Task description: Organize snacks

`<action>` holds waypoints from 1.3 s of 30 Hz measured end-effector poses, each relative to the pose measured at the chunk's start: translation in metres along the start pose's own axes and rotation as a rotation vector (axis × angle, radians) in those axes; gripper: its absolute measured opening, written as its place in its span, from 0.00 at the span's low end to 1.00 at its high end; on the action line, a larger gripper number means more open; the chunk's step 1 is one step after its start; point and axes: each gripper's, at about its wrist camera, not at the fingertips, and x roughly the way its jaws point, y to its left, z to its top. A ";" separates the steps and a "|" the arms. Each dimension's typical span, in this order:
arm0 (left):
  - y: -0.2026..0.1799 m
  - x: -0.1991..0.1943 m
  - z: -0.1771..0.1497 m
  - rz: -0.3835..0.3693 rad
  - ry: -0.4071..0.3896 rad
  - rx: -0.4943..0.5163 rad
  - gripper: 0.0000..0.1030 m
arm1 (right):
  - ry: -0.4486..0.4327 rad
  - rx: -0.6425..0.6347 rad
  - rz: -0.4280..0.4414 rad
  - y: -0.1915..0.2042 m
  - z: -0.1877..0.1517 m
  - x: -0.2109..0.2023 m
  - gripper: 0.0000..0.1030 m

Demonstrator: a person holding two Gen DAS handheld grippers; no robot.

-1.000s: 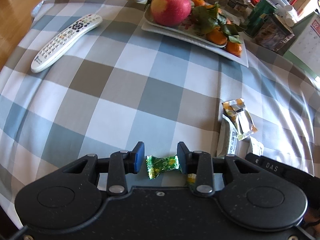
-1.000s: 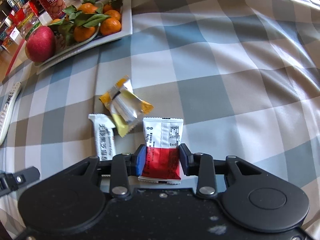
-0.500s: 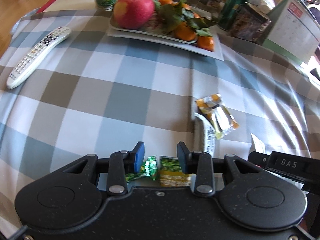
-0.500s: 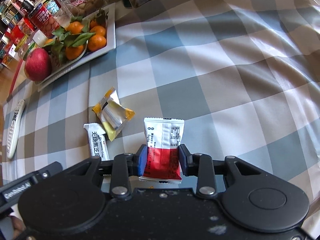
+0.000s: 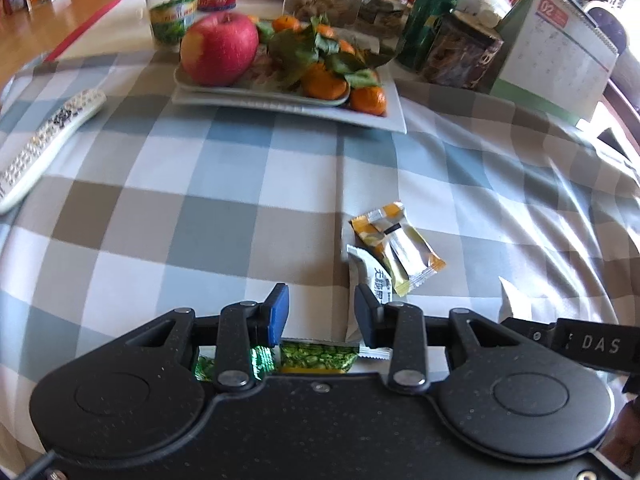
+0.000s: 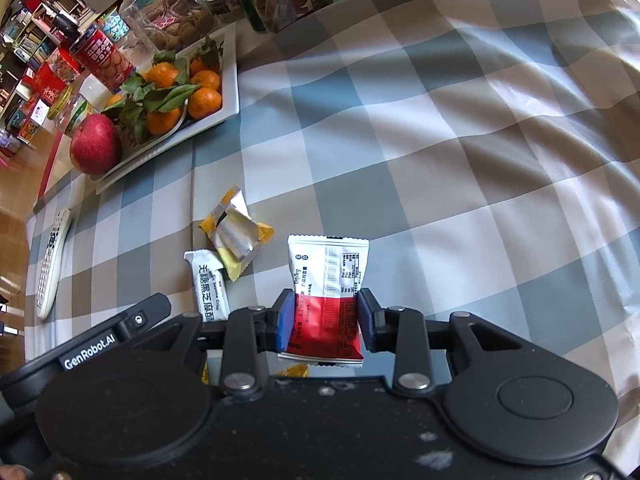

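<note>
My right gripper [image 6: 326,312] is shut on a red and white snack packet [image 6: 328,276], its pads pressing both long edges while the white end sticks out forward above the checked cloth. My left gripper [image 5: 320,304] stands open with only cloth between its fingers. A green foil candy [image 5: 260,360] and a green packet [image 5: 316,356] lie under its body, behind the fingertips. Two orange and silver packets [image 5: 396,248] [image 6: 234,236] overlap a white bar [image 5: 370,276] [image 6: 208,288] just ahead of the left gripper's right finger.
A white plate [image 5: 384,120] [image 6: 230,92] with an apple [image 5: 220,48] and leafy tangerines stands at the back. A white remote [image 5: 44,144] [image 6: 50,264] lies at the left. Jars, a green can [image 5: 424,24] and a calendar [image 5: 552,52] crowd the far edge.
The green candy that sat between the left fingers now lies under the gripper body, as the left gripper slid toward the packets. The right gripper rose with the red and white packet.
</note>
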 end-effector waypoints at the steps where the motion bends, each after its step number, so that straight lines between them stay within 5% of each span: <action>1: 0.003 -0.002 0.000 0.004 -0.002 0.003 0.45 | -0.002 -0.001 0.000 -0.001 0.000 -0.001 0.33; 6: 0.020 -0.003 -0.003 0.026 0.023 -0.006 0.45 | 0.015 0.017 0.030 -0.006 0.000 -0.005 0.34; 13: 0.034 -0.001 -0.024 0.085 0.062 0.137 0.45 | 0.016 0.018 0.047 -0.004 0.001 -0.006 0.34; 25: 0.039 0.005 -0.038 0.054 0.123 0.248 0.45 | 0.026 0.004 0.040 0.001 0.000 -0.001 0.34; 39: 0.025 0.021 -0.026 0.087 0.113 0.174 0.46 | 0.025 -0.003 0.048 0.002 0.000 -0.001 0.34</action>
